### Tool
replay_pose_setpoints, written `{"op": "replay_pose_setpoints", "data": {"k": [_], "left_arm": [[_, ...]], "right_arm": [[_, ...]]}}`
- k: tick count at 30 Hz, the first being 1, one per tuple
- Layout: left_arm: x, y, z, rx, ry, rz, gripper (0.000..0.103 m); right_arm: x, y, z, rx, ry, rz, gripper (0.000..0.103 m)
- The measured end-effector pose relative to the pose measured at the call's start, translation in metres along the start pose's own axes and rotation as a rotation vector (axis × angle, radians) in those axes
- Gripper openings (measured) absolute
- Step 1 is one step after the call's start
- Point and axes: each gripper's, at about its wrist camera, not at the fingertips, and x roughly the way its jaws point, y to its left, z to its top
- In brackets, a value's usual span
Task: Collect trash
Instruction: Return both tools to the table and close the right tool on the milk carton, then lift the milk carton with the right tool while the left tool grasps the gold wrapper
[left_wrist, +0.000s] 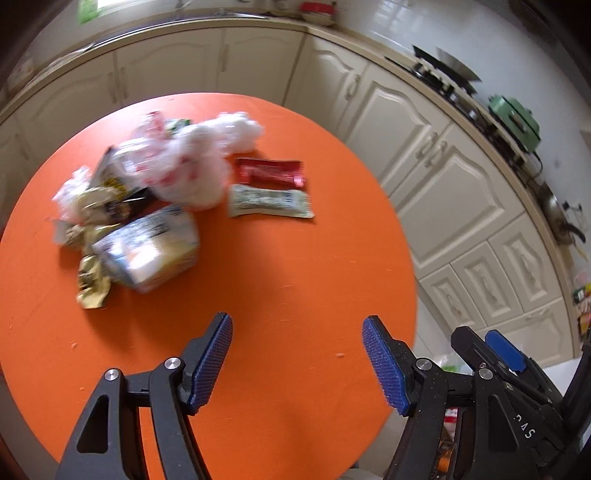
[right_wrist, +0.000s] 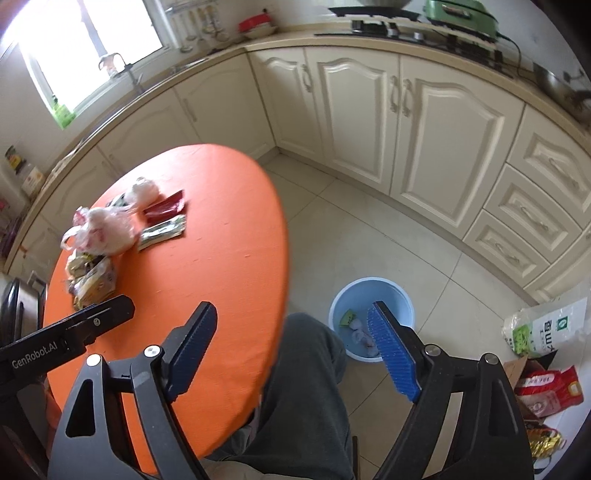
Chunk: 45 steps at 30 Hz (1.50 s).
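A pile of trash lies on the round orange table (left_wrist: 258, 277): a white plastic bag (left_wrist: 184, 166), a pale packet (left_wrist: 147, 247), a gold wrapper (left_wrist: 92, 284), a red wrapper (left_wrist: 271, 172) and a green-white wrapper (left_wrist: 269, 201). My left gripper (left_wrist: 295, 325) hovers open over bare tabletop, nearer than the pile, with nothing between its fingers. My right gripper (right_wrist: 291, 306) is open and empty, straddling the table's edge above the floor. A blue bucket (right_wrist: 369, 288) on the floor holds a few scraps. The pile (right_wrist: 103, 236) shows far left in the right wrist view.
Cream cabinets (right_wrist: 406, 122) line the back and right under a counter with a stove and a green appliance (right_wrist: 461, 14). A person's trouser leg (right_wrist: 306, 387) sits between table and bucket. Bags of rice (right_wrist: 543, 332) lie on the floor at right.
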Motion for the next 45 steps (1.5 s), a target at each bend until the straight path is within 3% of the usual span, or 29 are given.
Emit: {"op": "replay_pose_setpoints", "data": {"k": [13, 17, 26, 29, 34, 36, 37, 38, 45], "left_arm": [[-0.059, 0.126, -0.033, -0.218, -0.044, 0.04, 0.071], [-0.068, 0.156, -0.034, -0.273, -0.038, 0.05, 0.071], [-0.075, 0.198, -0.025, -0.364, -0.046, 0.07, 0.072], [-0.075, 0.212, -0.023, -0.396, -0.048, 0.085, 0.072], [-0.074, 0.226, -0.02, -0.437, -0.039, 0.1, 0.072], [-0.071, 0.226, -0.017, -0.442, -0.032, 0.1, 0.072], [-0.068, 0.227, -0.014, -0.444, -0.029, 0.099, 0.072], [-0.066, 0.226, -0.012, -0.445, -0.025, 0.099, 0.072], [-0.048, 0.2, 0.011, -0.392, -0.007, 0.075, 0.073]], "right_arm": [[0.025, 0.129, 0.013, -0.153, 0.096, 0.156, 0.092], [0.041, 0.17, 0.016, -0.249, 0.14, 0.168, 0.099], [0.091, 0.241, 0.017, -0.421, 0.228, 0.12, 0.101], [0.109, 0.255, 0.017, -0.453, 0.265, 0.097, 0.101], [0.135, 0.268, 0.016, -0.449, 0.316, 0.129, 0.101], [0.141, 0.268, 0.016, -0.436, 0.329, 0.165, 0.096], [0.141, 0.266, 0.017, -0.424, 0.341, 0.199, 0.085], [0.141, 0.264, 0.017, -0.412, 0.361, 0.236, 0.08], [0.119, 0.238, 0.02, -0.386, 0.332, 0.261, 0.072]]}}
